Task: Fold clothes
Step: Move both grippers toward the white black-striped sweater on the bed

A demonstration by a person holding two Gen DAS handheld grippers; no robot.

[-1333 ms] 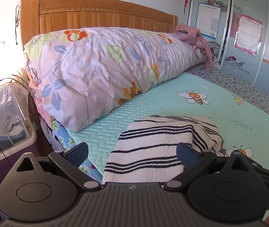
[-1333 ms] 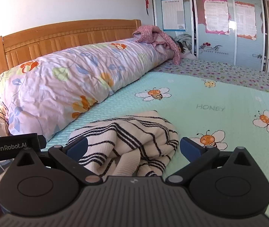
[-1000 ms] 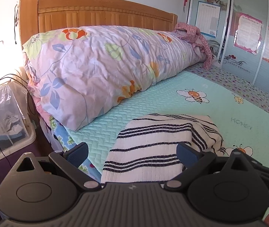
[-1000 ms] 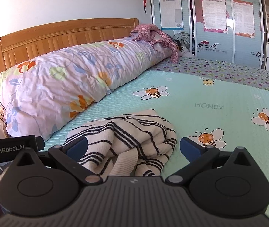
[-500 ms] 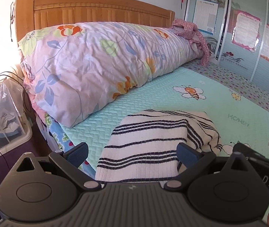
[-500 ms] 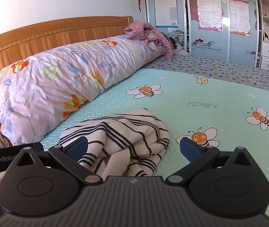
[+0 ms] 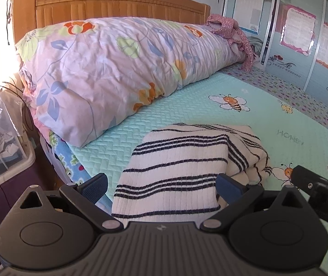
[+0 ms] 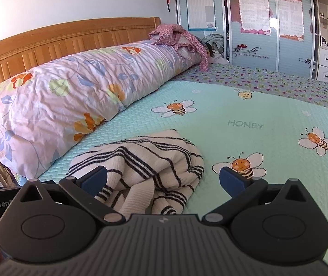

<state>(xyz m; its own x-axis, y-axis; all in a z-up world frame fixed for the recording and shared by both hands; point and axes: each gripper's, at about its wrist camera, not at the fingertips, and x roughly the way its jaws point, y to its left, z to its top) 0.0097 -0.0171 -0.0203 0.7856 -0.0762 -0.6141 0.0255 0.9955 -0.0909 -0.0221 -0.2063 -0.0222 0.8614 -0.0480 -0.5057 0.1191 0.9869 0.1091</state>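
Hovering spread wide, empty: left hand-held gripper (image 7: 161, 184), right hand-held gripper (image 8: 162, 180). Striped sweater (image 7: 182, 168) folded, lying on bed (image 7: 290, 124), lower centre of both views; right side bunched (image 8: 164, 184), loose. Advised: pinch loose cuff low against mat, tuck under, smooth flat, square edges without dragging stack.

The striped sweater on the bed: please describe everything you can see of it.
The striped sweater is a cream ribbed knit with thin dark stripes in groups. It lies roughly folded on the mint bee-print bed cover, near the bed's edge and apart from the floral quilt roll. The side seen from the left wrist is flat and smooth; the side seen from the right wrist is bunched and rumpled. Neither open claw grips it.
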